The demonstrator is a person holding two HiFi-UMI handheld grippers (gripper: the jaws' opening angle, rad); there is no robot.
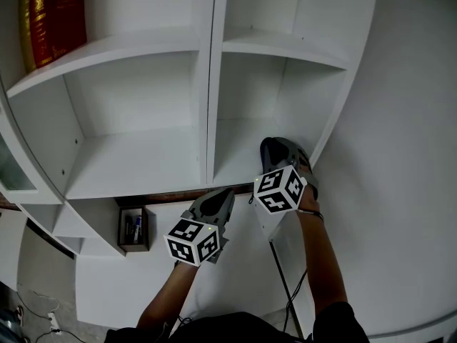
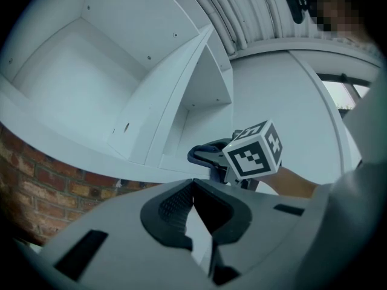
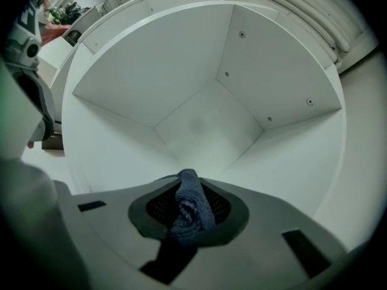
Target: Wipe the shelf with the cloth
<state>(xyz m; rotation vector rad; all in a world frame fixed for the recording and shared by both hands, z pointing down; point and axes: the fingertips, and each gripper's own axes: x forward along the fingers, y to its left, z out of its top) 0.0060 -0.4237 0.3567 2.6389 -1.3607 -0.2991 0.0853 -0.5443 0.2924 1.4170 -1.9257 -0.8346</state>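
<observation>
While your right gripper [image 3: 187, 177] pinches the blue cloth [image 3: 191, 209] inside the right part of the white shelf [image 1: 143, 164], your left gripper [image 1: 218, 199] hangs near its front edge, jaws pressed together

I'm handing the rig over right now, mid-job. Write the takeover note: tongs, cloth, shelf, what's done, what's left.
Right tongs: shut on the blue cloth, reaching into the lower right compartment of the white shelf.
Left tongs: shut, empty, held outside by the shelf's lower front edge.
Done: cloth is gripped and at the compartment; how much has been wiped cannot be told.
Left: wipe that compartment's board. Whether the cloth touches it is not visible.
</observation>
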